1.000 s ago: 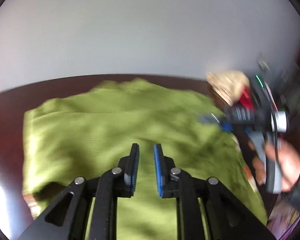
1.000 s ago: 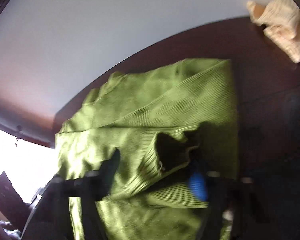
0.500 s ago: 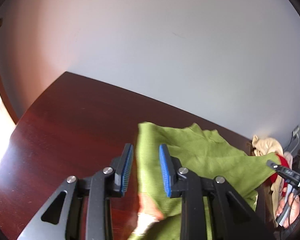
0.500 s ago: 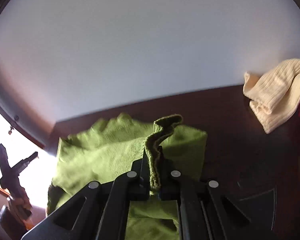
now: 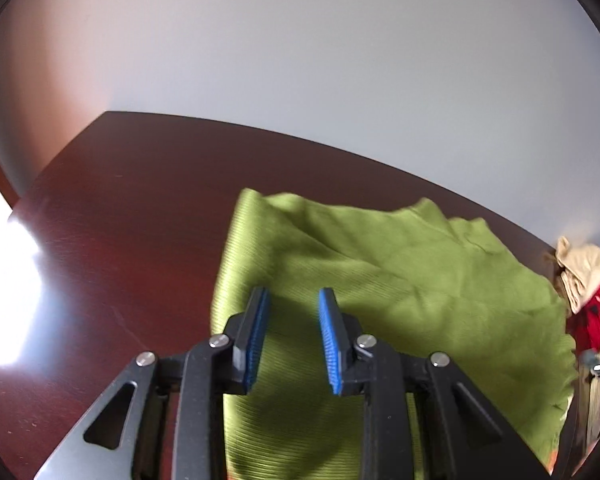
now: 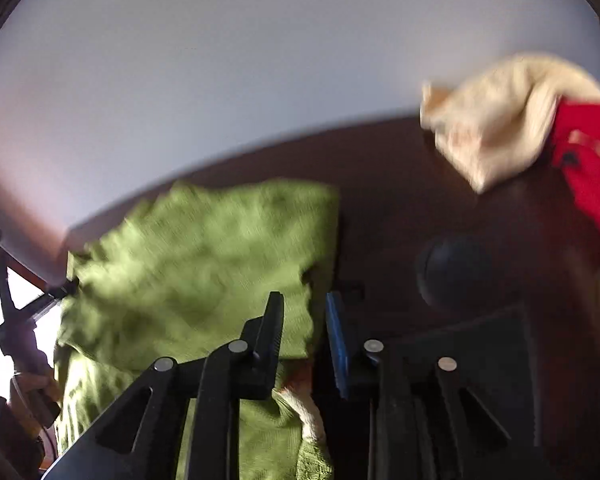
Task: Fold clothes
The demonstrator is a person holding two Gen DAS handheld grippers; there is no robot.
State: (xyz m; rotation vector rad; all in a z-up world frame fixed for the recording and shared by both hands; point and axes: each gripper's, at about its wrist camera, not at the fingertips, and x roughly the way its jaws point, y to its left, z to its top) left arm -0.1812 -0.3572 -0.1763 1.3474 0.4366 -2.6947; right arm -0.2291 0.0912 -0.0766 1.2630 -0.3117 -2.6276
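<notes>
A green knit garment (image 5: 380,280) lies folded on the dark wooden table (image 5: 120,220). My left gripper (image 5: 294,294) hovers over its left edge, open, with the cloth lying below the blue pads and nothing pinched. In the right wrist view, which is blurred, the same garment (image 6: 204,260) lies left of centre. My right gripper (image 6: 304,298) is over its right edge. Its jaws are opening and no cloth is between them. A pale lining (image 6: 306,404) shows near the right gripper's base.
A cream knit (image 6: 500,120) and a red garment (image 6: 588,168) are piled at the back right of the table (image 6: 400,200), also seen as cream (image 5: 580,268) and red (image 5: 596,316). A dark round shape (image 6: 452,268) lies right of the green garment. A wall stands behind.
The right gripper let go of the raised green fold it was pinching, and the fold now lies flat. The left gripper swung back over the garment's left edge, with wider jaws than a second ago.
</notes>
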